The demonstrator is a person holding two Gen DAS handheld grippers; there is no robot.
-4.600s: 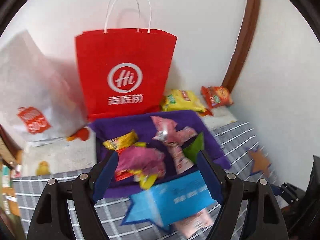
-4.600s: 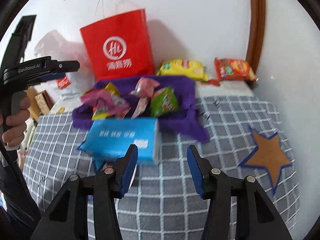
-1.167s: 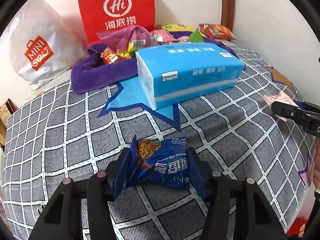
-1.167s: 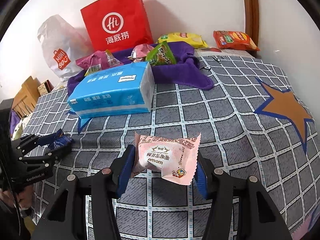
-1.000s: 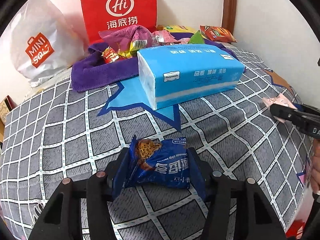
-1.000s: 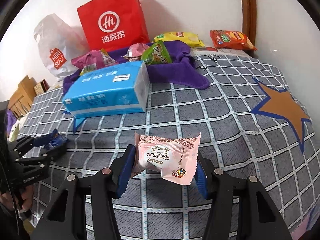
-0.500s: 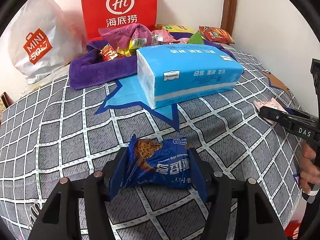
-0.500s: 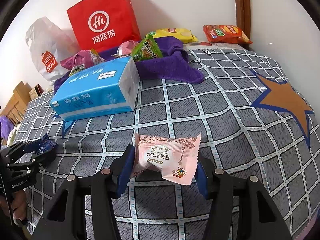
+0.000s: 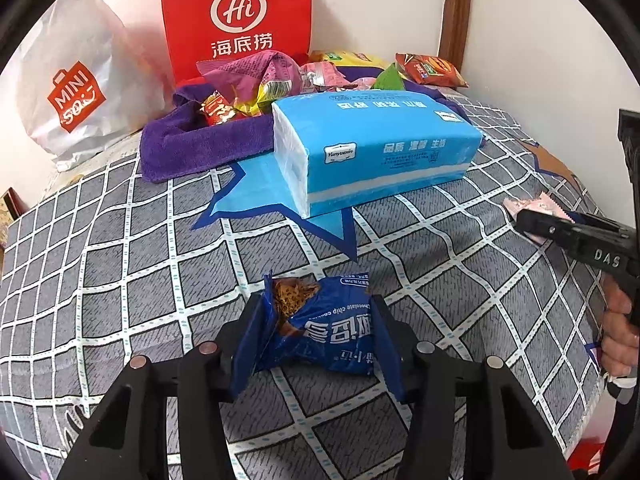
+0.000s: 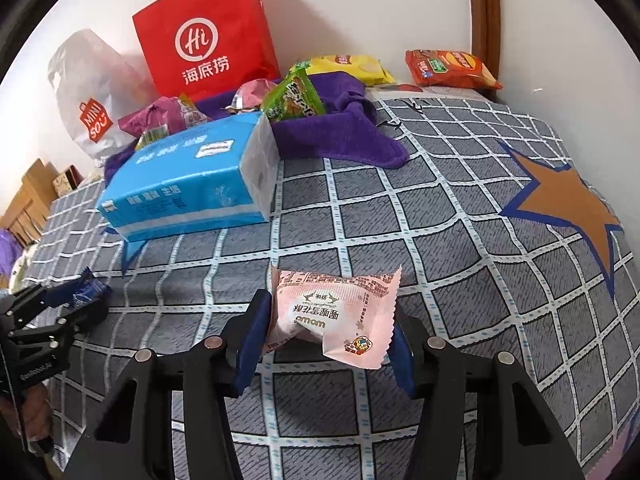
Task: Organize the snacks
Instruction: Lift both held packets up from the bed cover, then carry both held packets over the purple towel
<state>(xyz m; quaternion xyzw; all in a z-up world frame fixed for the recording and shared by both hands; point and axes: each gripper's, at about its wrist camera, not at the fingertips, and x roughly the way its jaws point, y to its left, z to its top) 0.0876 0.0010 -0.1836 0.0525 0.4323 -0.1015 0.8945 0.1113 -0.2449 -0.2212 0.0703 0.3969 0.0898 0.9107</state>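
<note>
Snacks first: our left gripper (image 9: 320, 340) has its fingers squeezed onto a blue cookie packet (image 9: 324, 330) over the checked blanket (image 9: 120, 260); blue tissue pack (image 9: 376, 148) sits behind; our right gripper (image 10: 326, 340) is clamped on a pink snack packet (image 10: 336, 314).

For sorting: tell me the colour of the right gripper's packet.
Pale pink packet, clearest in the right wrist view.

We saw a blue tissue pack (image 9: 376, 148) on the checked bedspread (image 9: 120, 264), with a red paper bag (image 9: 236, 16) and white plastic bag (image 9: 76, 84) far behind.
</note>
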